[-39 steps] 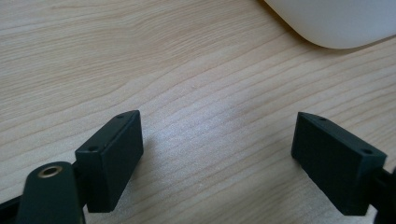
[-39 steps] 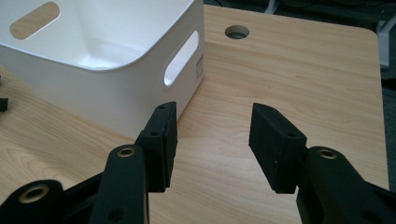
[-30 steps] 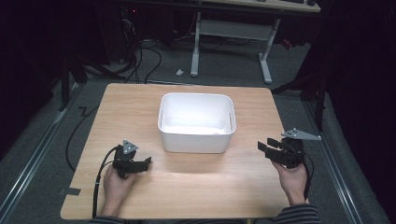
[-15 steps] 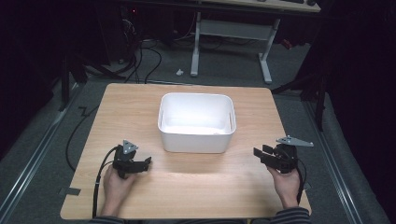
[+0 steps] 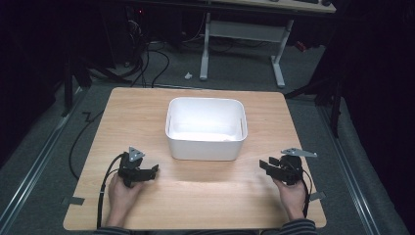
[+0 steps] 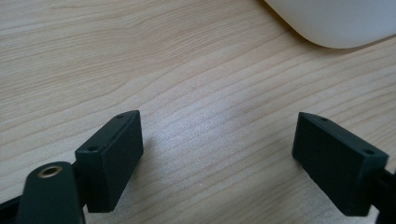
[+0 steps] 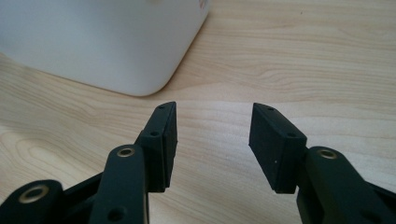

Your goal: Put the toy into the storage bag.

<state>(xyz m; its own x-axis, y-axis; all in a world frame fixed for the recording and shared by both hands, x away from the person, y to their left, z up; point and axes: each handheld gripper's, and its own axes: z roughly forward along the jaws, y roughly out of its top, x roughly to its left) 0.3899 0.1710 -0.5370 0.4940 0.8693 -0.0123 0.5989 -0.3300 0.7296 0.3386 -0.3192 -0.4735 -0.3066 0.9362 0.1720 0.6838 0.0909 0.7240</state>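
The white tub (image 5: pixel 206 128) stood at the middle of the wooden table (image 5: pixel 147 112), open side up, ahead of both grippers and between them. Its interior looked empty, though the bright floor of the tub washed out in the high view and a small or pale item there could not be ruled out.

The left gripper (image 5: pixel 147 172) rested low over the table with its jaws wide apart and nothing between them. In the left gripper view, a rounded lower corner of the tub sat ahead of the jaws and off to the right-hand jaw's side, well clear of both pads.

The right gripper (image 5: pixel 266 166) also had its jaws apart, at a narrower gap, with bare wood between them. In the right gripper view, the tub's near corner lay just ahead of the left-hand jaw and apart from it.

Handling, as judged:
- The tub appeared to be thin moulded plastic: light, fairly stiff, and likely to flex somewhat at the rim.
- The walls looked smooth and glossy, so a pinch on the outer face alone would probably slip.
- The best hold would be the upper rim, one jaw inside the wall and one outside.
- A rim grip on each of the two opposite short walls would keep the tub level and prevent twisting.
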